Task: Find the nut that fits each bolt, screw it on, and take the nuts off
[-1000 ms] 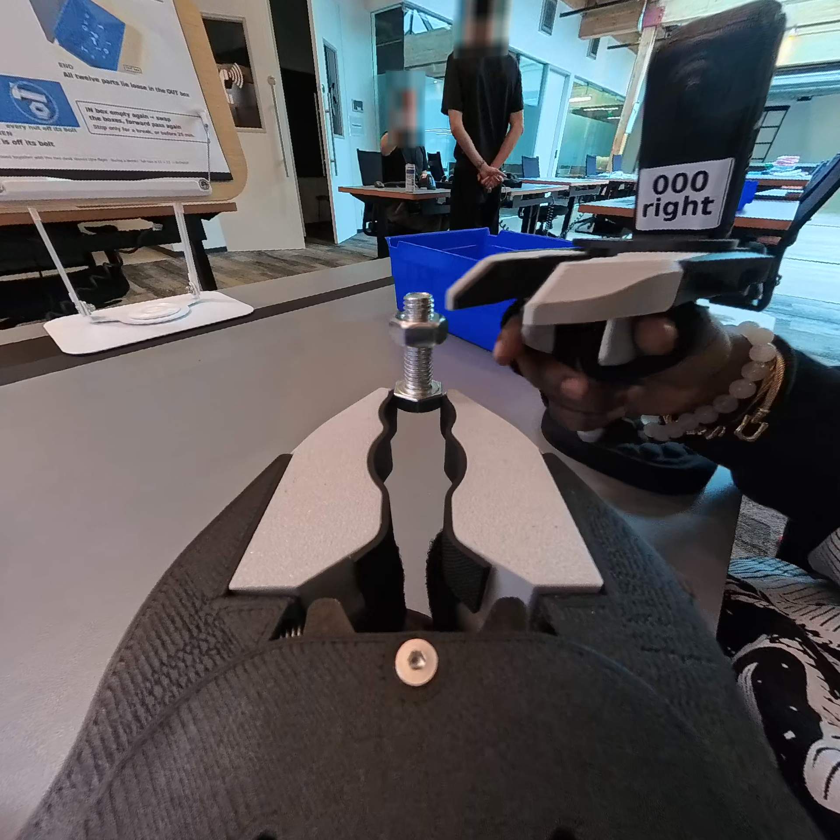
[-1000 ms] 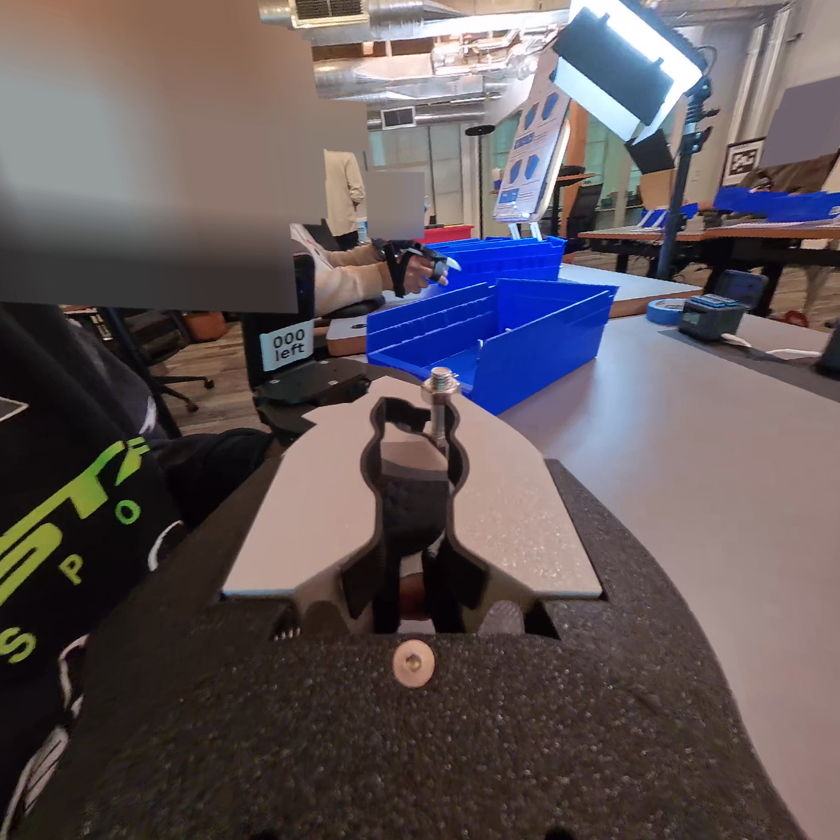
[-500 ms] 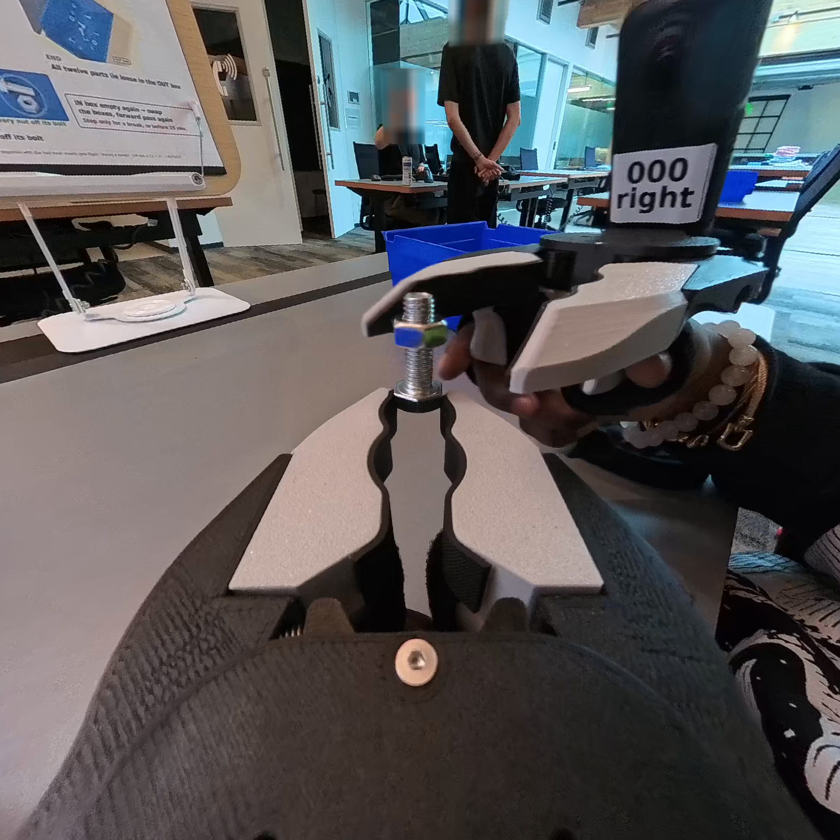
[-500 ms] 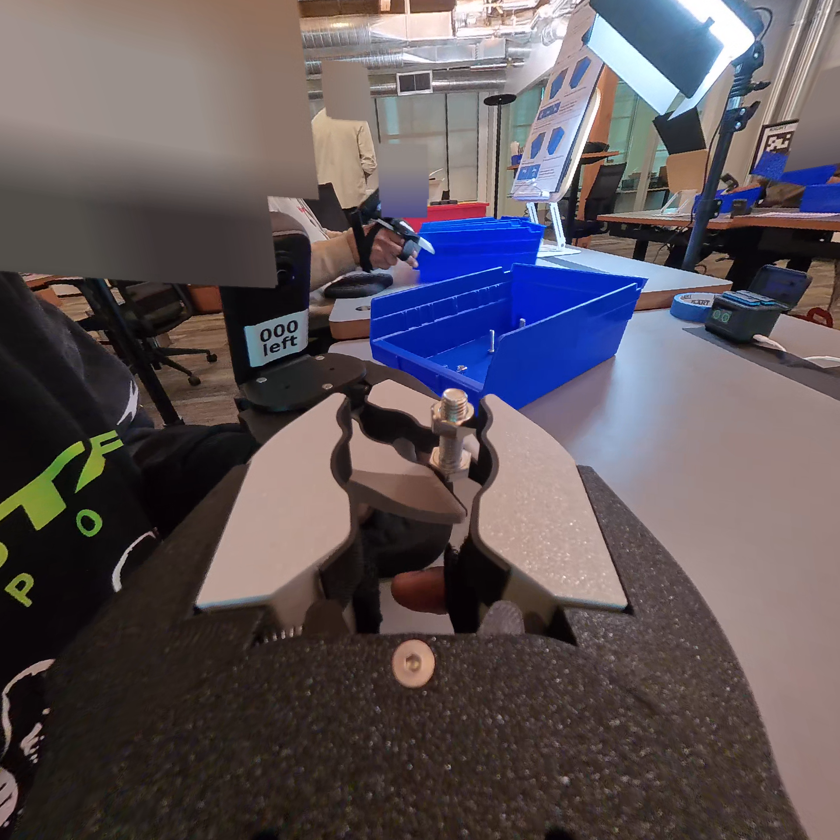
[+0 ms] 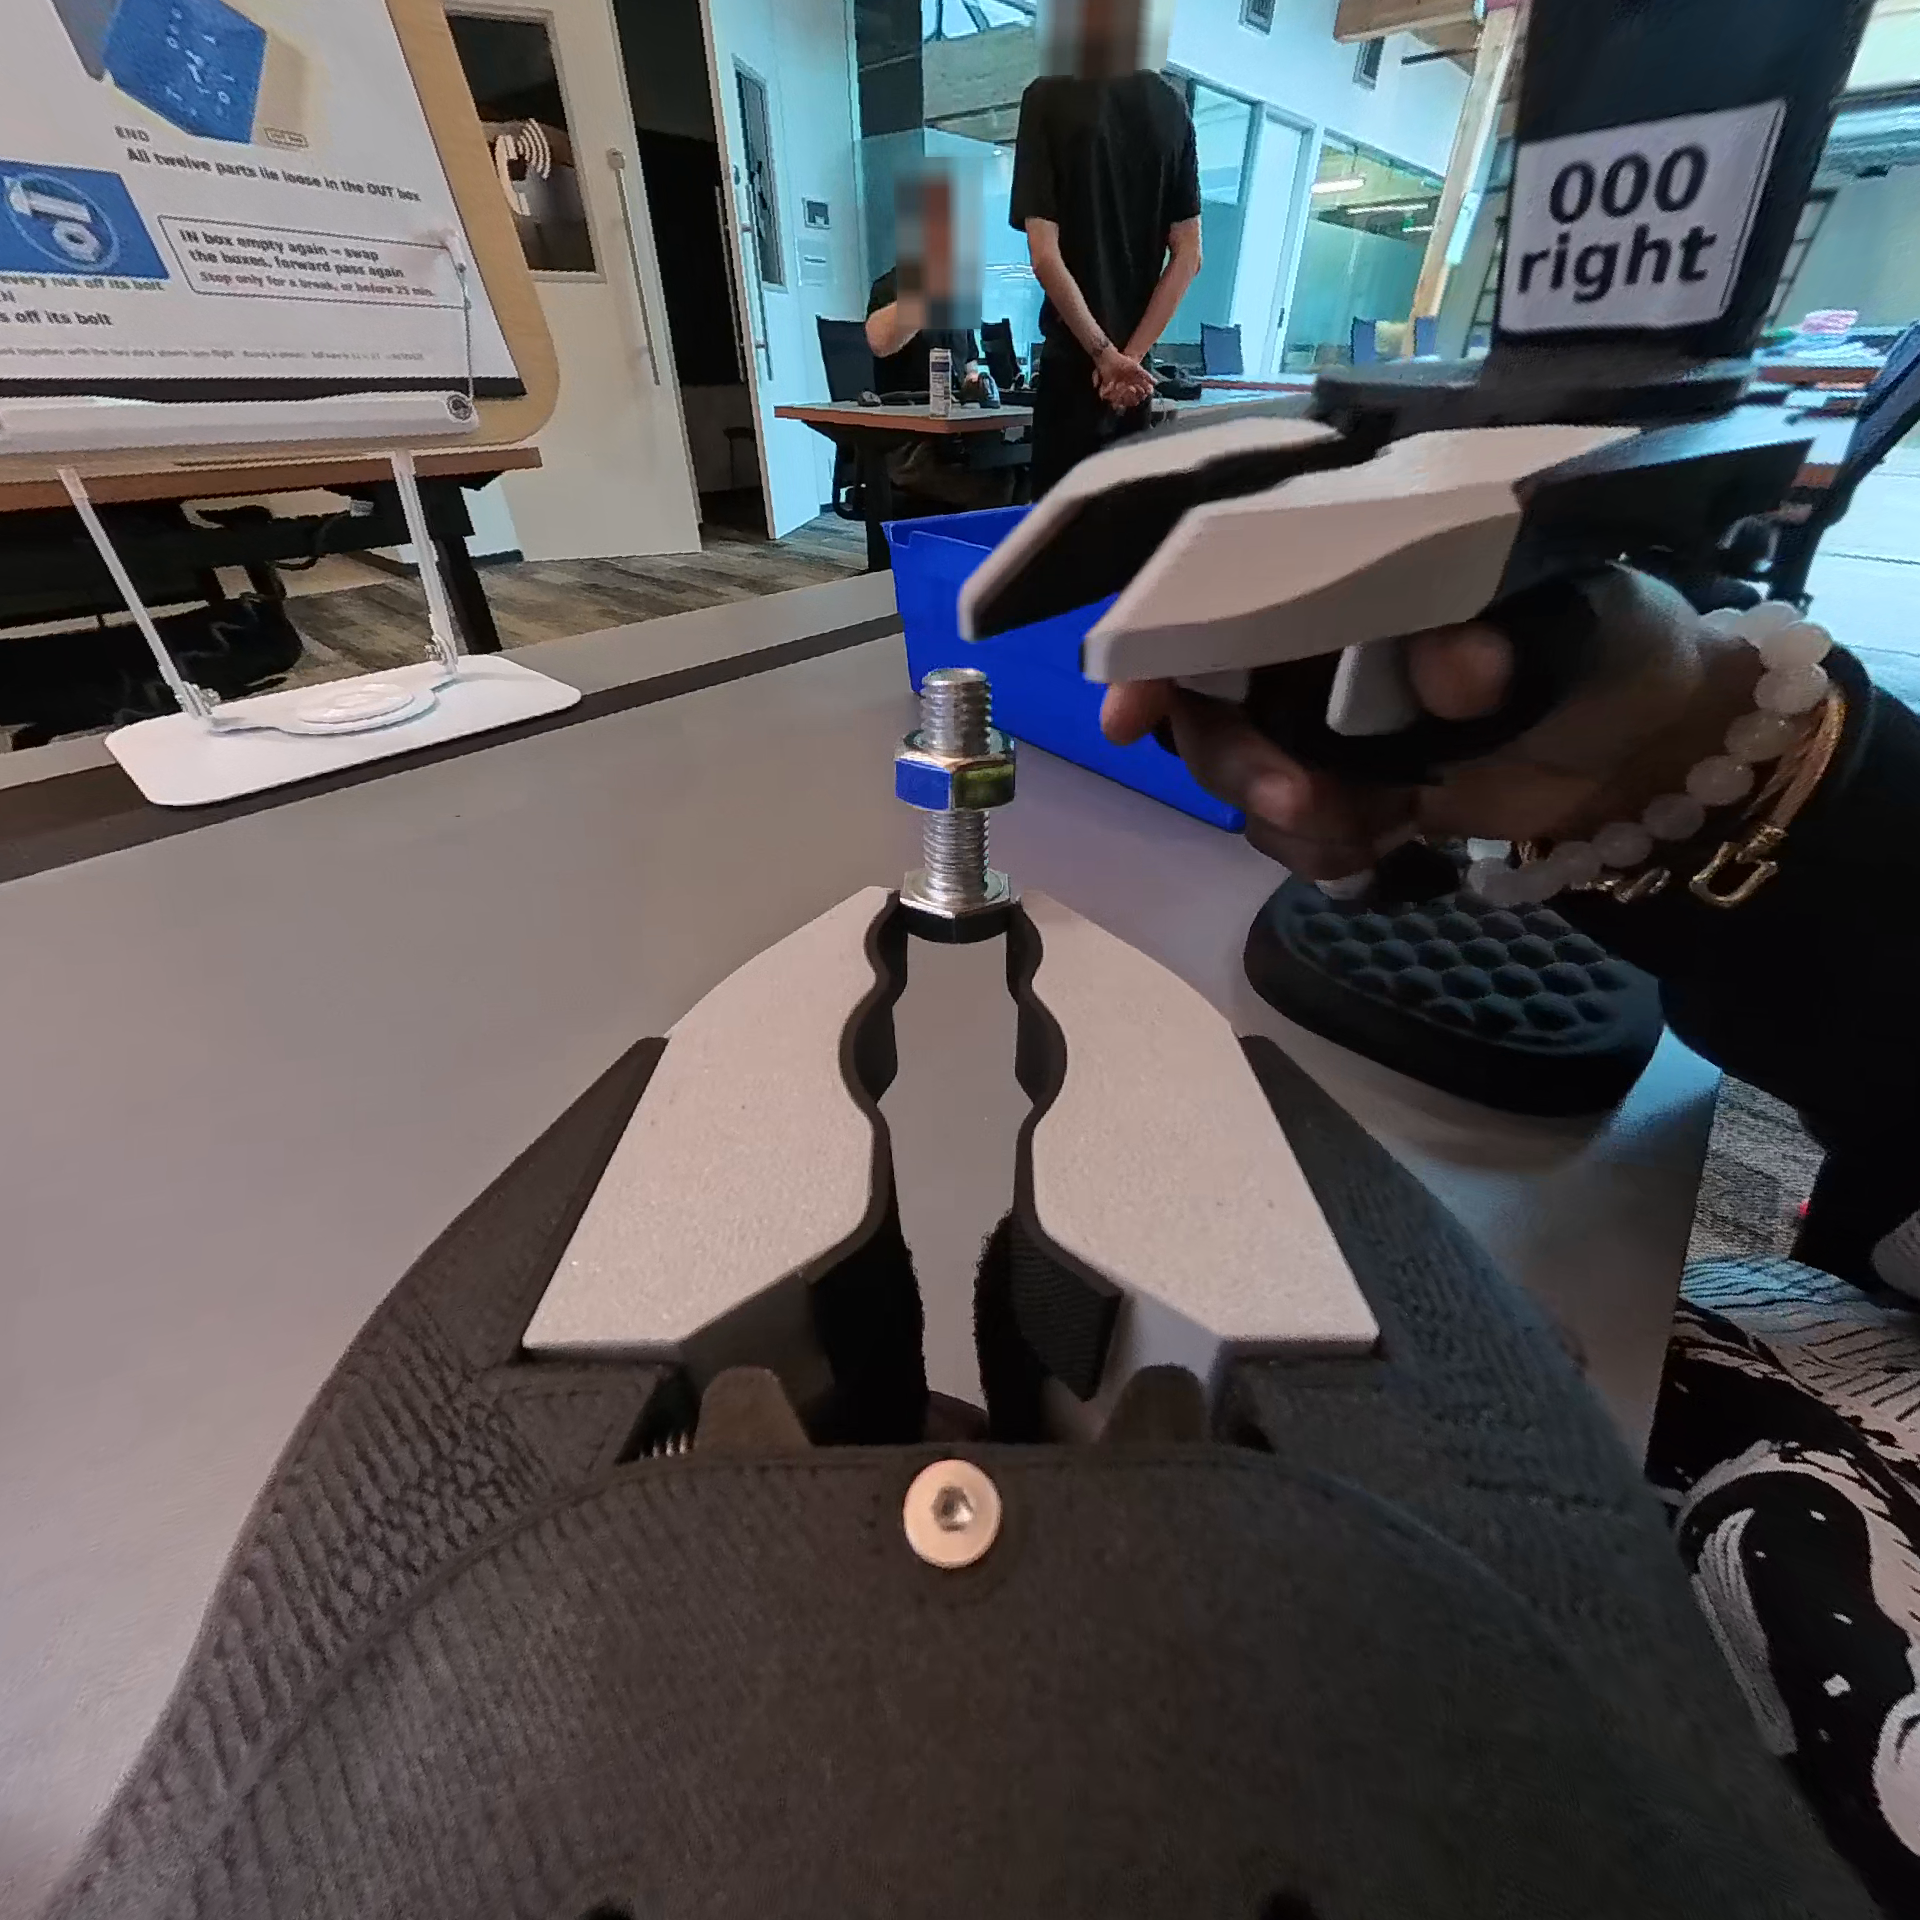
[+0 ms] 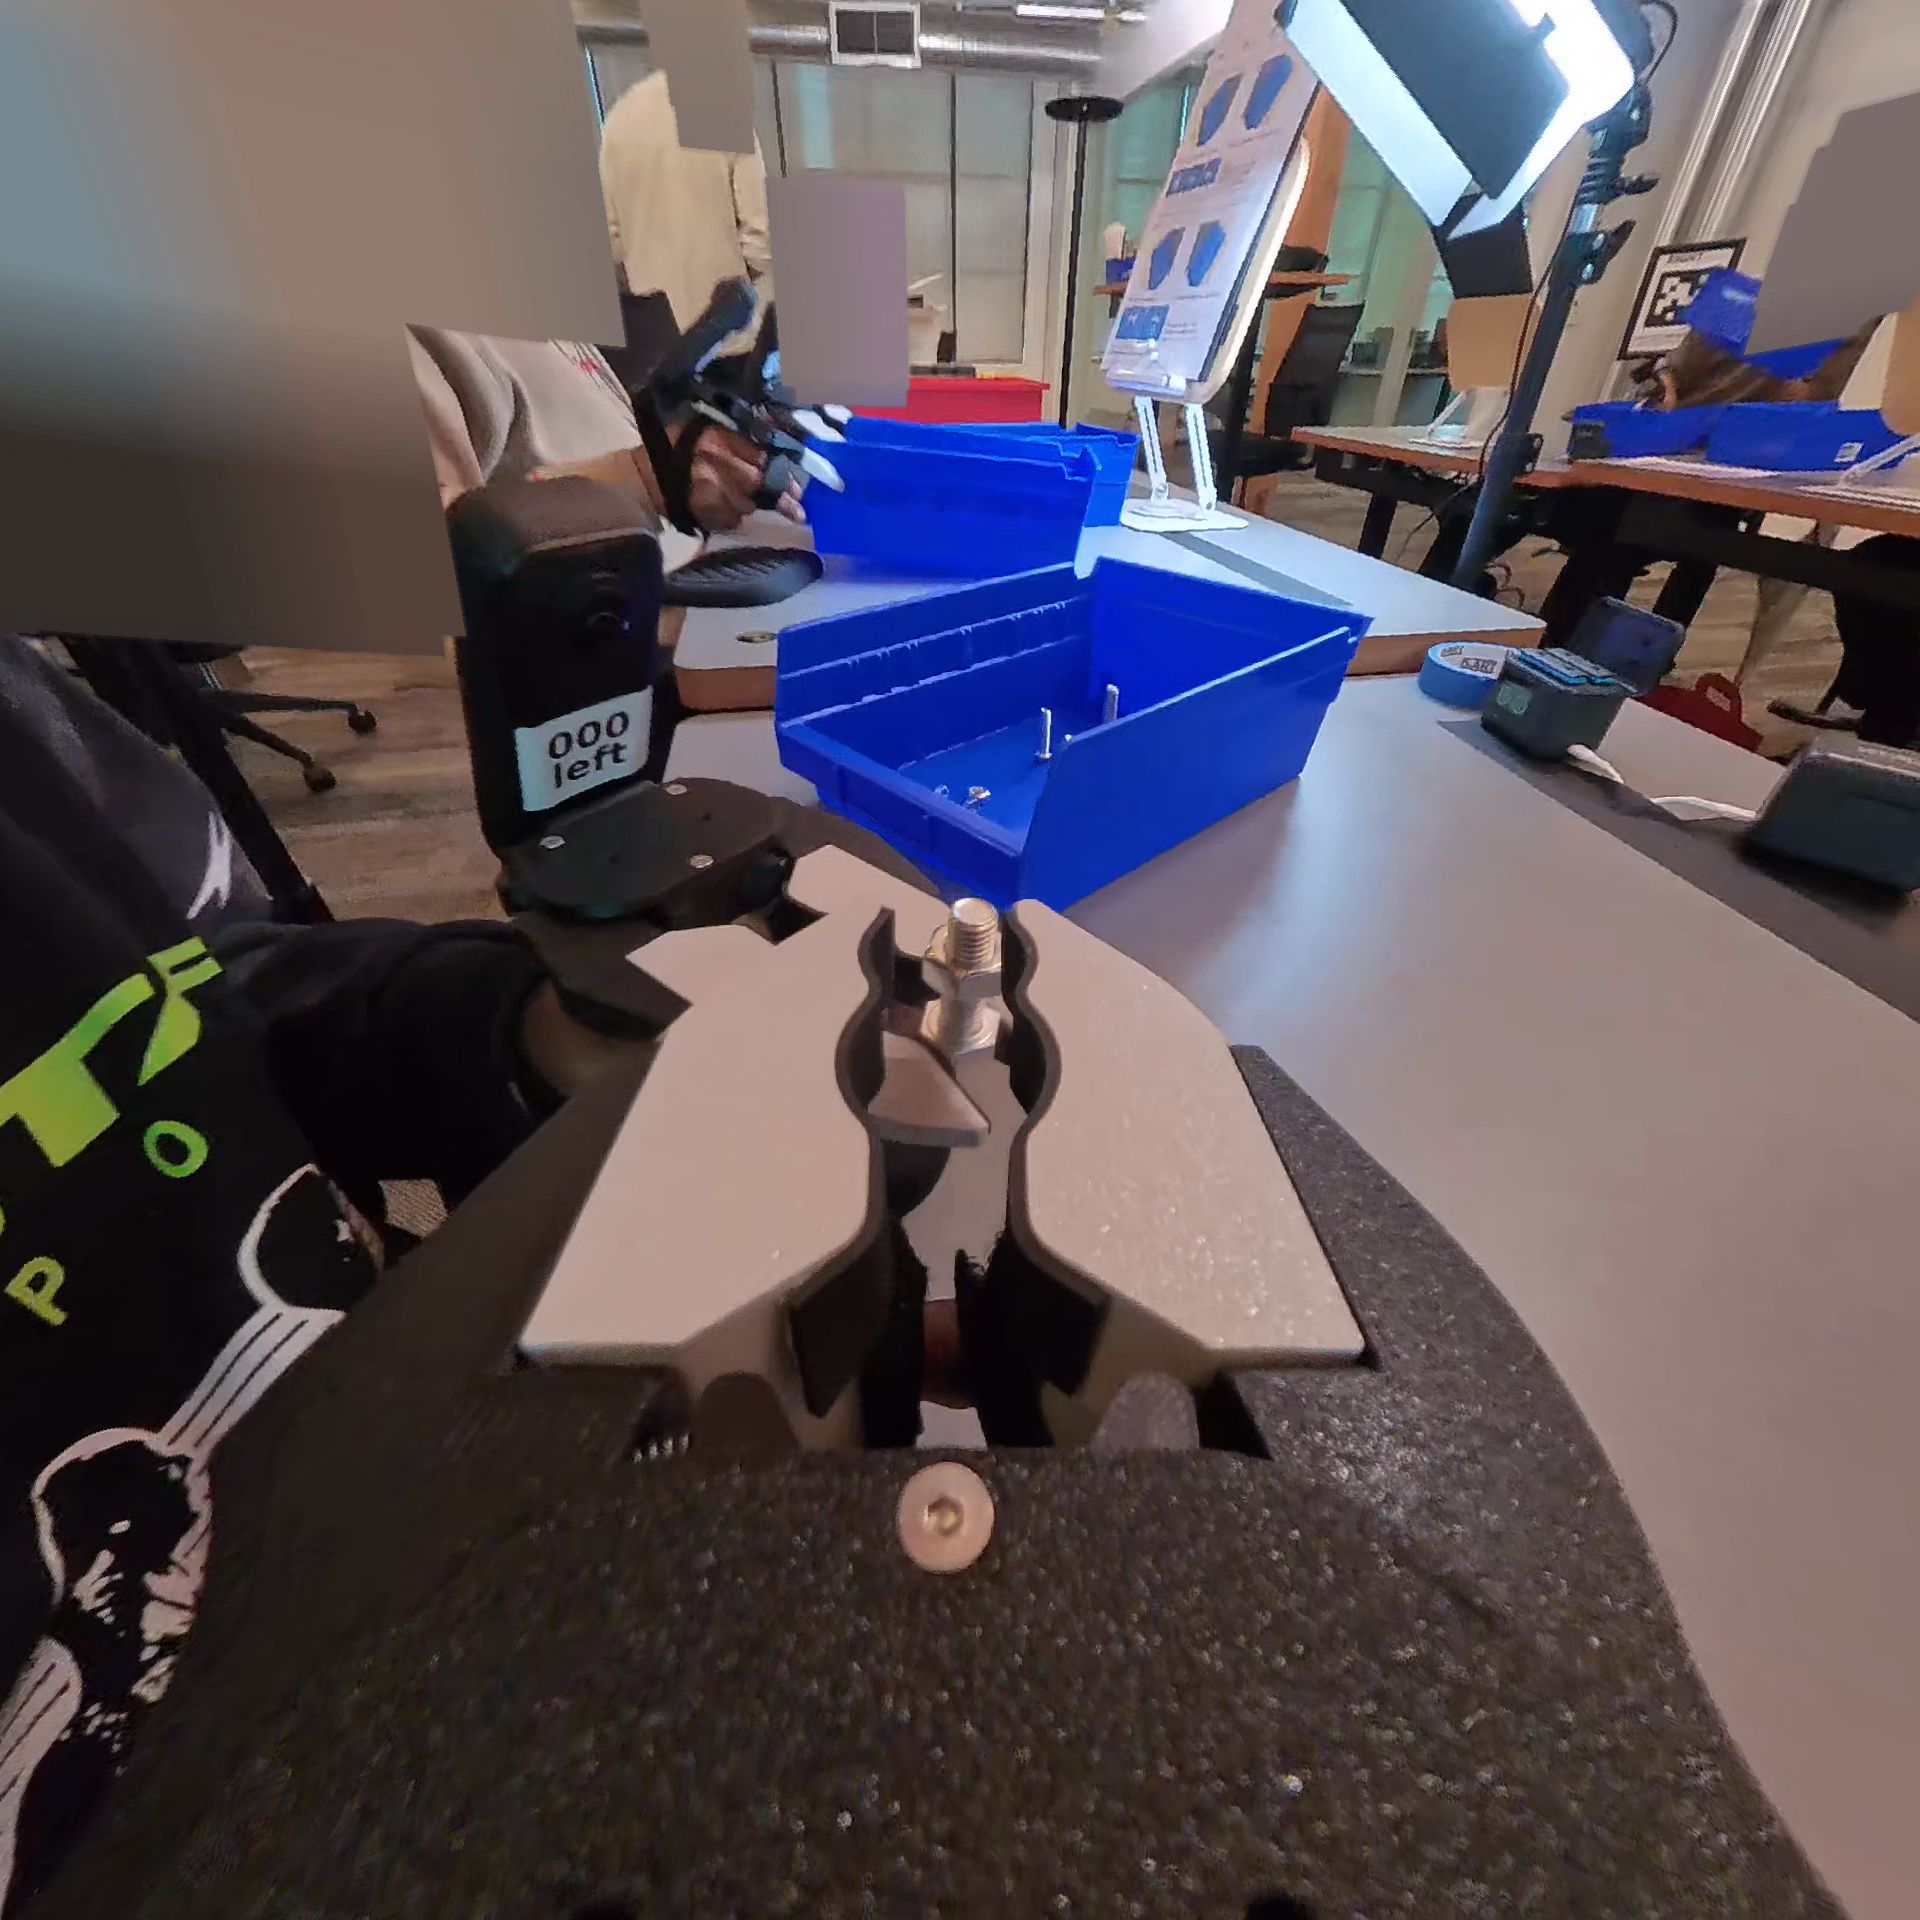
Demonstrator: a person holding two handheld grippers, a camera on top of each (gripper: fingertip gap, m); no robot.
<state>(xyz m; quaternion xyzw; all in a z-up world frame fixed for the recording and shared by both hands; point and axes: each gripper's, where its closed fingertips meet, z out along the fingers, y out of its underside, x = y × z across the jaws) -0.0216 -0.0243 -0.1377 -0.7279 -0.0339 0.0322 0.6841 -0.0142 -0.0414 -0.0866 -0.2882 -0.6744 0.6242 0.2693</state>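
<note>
Your left gripper [image 5: 956, 920] is closed narrowly on the hex head of the bolt [image 5: 956, 852], both tips pressed against it, so the bolt stands upright with its threaded end up. The nut [image 5: 954, 779] sits on the shank, a few threads below the top and well above the head. Your right gripper [image 5: 1029, 639] hovers just above and to the right of the bolt's tip. Its fingers are only a narrow slot apart and grip nothing.

The left wrist view makes that clearance plain: the right fingertips stand higher than the thread end, apart from the nut. From the right wrist view you look down the slot, and the bolt and nut seem to sit between the fingers [image 6: 1091, 997], so contact cannot be judged there. Only that view looks into the blue bin [image 6: 1174, 790], where a few small bolts [image 6: 1044, 732] stand or lie on its floor. Only the left view shows your hand [image 5: 1351, 769] on the right gripper, above a black honeycomb pad [image 5: 1455, 997].

You work over a grey table [image 5: 364, 987], with the bin just beyond the bolt. A sign on a white stand [image 5: 239, 187] is at the far left edge. In the open office beyond are a second blue bin [image 6: 956, 488], a studio light [image 6: 1455, 94], a roll of blue tape [image 6: 1460, 670] and a standing person [image 5: 1101, 208].
</note>
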